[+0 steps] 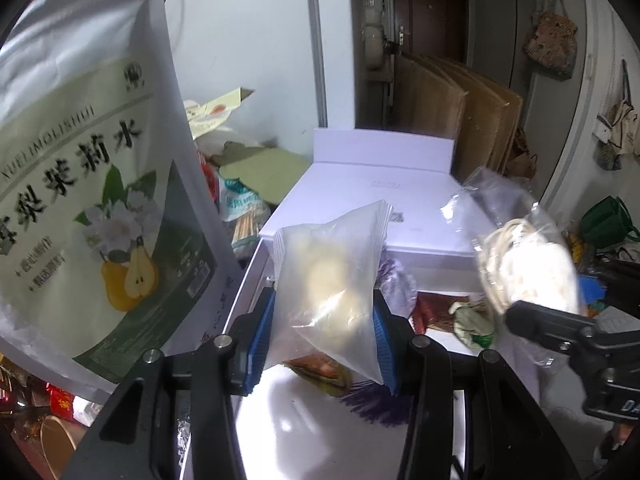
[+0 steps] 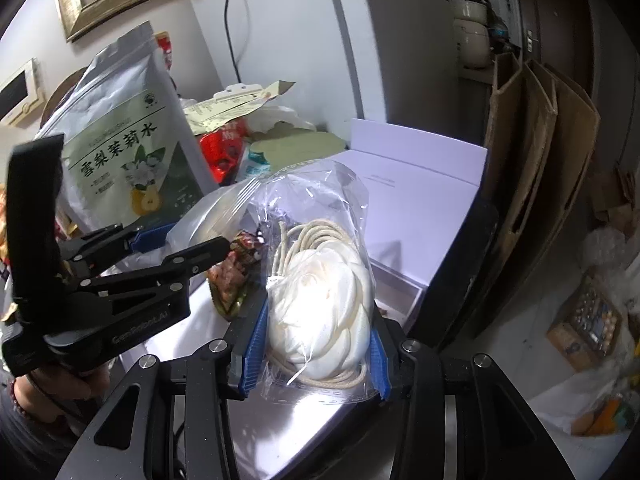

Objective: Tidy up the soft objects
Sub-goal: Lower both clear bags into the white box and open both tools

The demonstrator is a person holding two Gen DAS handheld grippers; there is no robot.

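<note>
1. Above the open white box (image 1: 360, 184), the left gripper (image 1: 322, 336) is clamped on a frosted snack packet (image 1: 328, 280), long axis upright, holding a pale round cake.
2. Over the box's right edge, the right gripper (image 2: 316, 354) pinches a clear zip bag (image 2: 320, 272), mouth tilted away, containing coiled cord and white fabric.

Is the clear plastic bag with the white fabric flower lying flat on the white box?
No, the right gripper holds the clear plastic bag with the white fabric flower between its blue pads.
</note>
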